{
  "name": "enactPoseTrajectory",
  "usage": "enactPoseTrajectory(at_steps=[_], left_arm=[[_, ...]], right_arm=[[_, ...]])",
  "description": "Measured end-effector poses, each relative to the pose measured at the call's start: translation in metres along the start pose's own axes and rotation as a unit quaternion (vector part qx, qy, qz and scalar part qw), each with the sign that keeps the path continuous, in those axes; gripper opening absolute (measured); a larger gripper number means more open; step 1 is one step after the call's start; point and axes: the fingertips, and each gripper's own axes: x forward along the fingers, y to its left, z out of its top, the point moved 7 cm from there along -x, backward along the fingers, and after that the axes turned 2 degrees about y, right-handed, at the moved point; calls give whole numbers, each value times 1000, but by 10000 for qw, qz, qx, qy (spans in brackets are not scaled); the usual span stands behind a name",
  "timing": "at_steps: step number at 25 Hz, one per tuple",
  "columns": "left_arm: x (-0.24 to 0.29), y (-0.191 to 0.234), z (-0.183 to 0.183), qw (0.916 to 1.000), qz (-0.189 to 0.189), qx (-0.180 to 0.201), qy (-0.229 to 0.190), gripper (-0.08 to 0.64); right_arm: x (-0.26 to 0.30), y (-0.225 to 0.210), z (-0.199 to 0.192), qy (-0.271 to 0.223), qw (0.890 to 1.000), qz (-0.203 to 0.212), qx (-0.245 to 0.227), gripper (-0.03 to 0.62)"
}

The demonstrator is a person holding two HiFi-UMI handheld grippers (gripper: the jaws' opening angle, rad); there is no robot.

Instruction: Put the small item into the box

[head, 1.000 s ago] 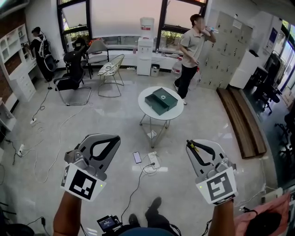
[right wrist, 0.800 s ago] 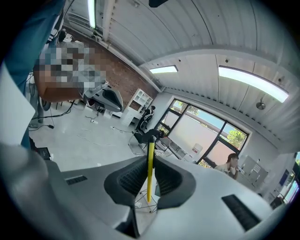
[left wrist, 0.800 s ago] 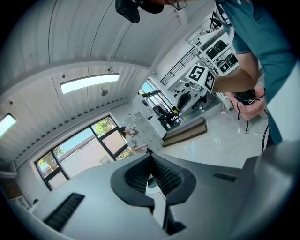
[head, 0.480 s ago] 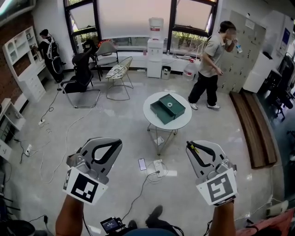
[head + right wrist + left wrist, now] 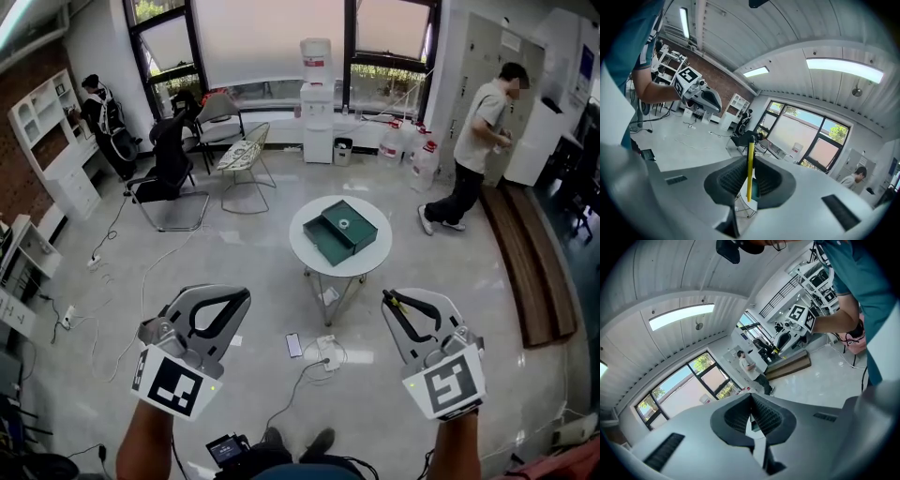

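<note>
A dark green box with its drawer pulled out lies on a round white table in the middle of the room, well ahead of both grippers. My right gripper is shut on a thin yellow pen with a black end, which stands up between the jaws. My left gripper is shut with nothing in it. Both are held at waist height, far short of the table.
A phone and a white power strip with cables lie on the floor before the table. A person stands at the lockers to the right, another at the far left. Chairs and a water dispenser stand by the windows.
The view has moved closer to the table. The person at the right has walked from the table's side over to the lockers. Both grippers keep their pose.
</note>
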Motion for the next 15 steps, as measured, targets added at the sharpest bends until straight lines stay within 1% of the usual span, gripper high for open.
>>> enactPoseTrajectory(at_steps=[2, 4, 8, 10, 14, 15], left_arm=[[14, 2, 7, 10000, -36, 31, -46, 18], [39, 5, 12, 9999, -104, 103, -66, 18], [88, 16, 3, 9993, -262, 67, -273, 18], [102, 27, -6, 9985, -355, 3, -421, 18], [129, 66, -27, 9965, -534, 130, -623, 18], [136, 77, -35, 9960, -571, 112, -684, 18]], right_arm=[[-2, -12, -7, 40, 10000, -50, 31, 66], [2, -29, -20, 106, 9999, -86, 67, 66], [19, -50, -42, 304, 9992, -214, 126, 66], [28, -56, -41, 439, 9984, -309, 152, 66], [60, -68, -30, 681, 9963, -494, 199, 66], [71, -71, -25, 730, 9957, -537, 206, 66]])
